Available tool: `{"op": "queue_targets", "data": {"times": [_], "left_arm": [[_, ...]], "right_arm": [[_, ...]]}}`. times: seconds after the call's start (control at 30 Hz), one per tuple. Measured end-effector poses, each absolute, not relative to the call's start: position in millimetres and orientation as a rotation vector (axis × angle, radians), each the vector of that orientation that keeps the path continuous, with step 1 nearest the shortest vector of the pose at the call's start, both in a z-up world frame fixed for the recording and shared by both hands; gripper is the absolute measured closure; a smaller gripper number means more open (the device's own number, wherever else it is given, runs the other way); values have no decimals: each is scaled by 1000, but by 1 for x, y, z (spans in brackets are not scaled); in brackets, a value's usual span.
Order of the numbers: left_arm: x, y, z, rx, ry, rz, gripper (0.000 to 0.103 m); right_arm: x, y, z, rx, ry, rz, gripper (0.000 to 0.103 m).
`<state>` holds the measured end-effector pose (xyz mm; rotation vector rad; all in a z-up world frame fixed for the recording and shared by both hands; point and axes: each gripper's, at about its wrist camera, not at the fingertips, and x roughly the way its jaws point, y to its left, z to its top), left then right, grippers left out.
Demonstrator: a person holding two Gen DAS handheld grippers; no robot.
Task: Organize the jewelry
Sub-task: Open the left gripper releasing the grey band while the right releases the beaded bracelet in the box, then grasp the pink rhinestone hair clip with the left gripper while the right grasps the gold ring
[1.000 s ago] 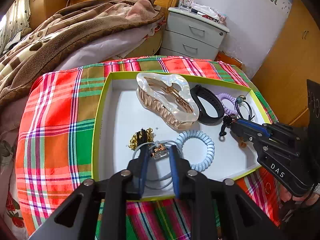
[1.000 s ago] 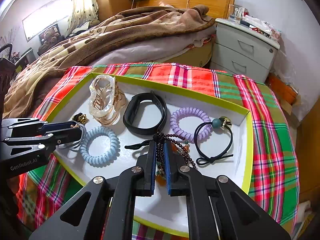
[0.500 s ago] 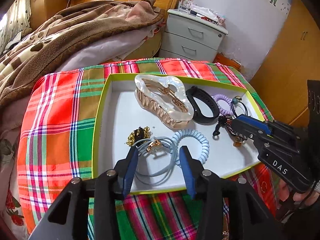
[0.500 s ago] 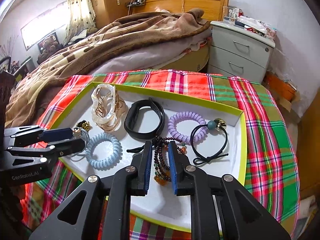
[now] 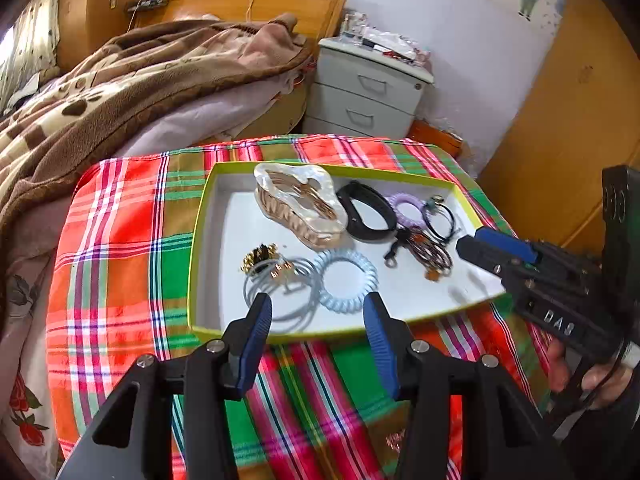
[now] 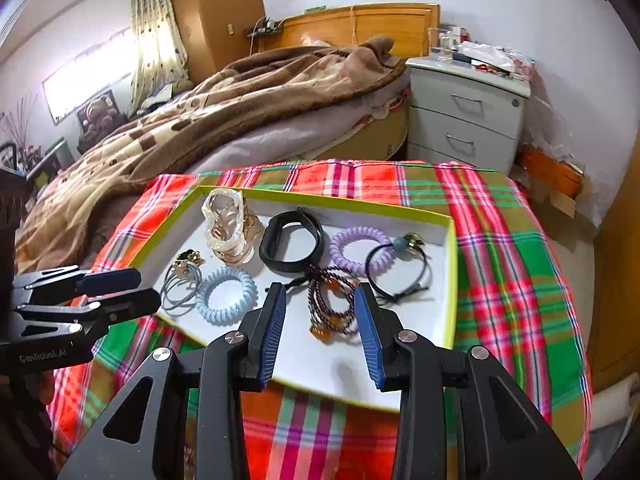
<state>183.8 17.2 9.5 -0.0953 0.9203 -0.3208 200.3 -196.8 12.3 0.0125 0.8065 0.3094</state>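
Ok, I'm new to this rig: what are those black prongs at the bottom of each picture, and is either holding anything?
The prongs are hand-held two-finger grippers, one in each of a person's hands; each picture comes from a camera on one gripper, looking along its fingers. The left gripper and right gripper are both open and hold nothing. Ahead, on a plaid cloth, a green-rimmed tray holds a pearly claw clip, black band, purple coil tie, blue coil tie, grey ties, black elastic and beaded bracelet.
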Motion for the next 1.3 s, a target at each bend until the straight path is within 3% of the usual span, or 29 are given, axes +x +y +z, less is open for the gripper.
{"op": "queue_targets", "data": {"times": [0.27,0.7,1.3], "left_arm": [[150,8,6,-63,919,-391,53],[107,-23,-15,44,955,-531,53],[100,-30,-28,93,983,-527,52]], "right_arm": [[164,-227,18,72,775,282,66],[121,-236,-19,45,860,278,66],[121,-215,-40,-97,915,254,66]]}}
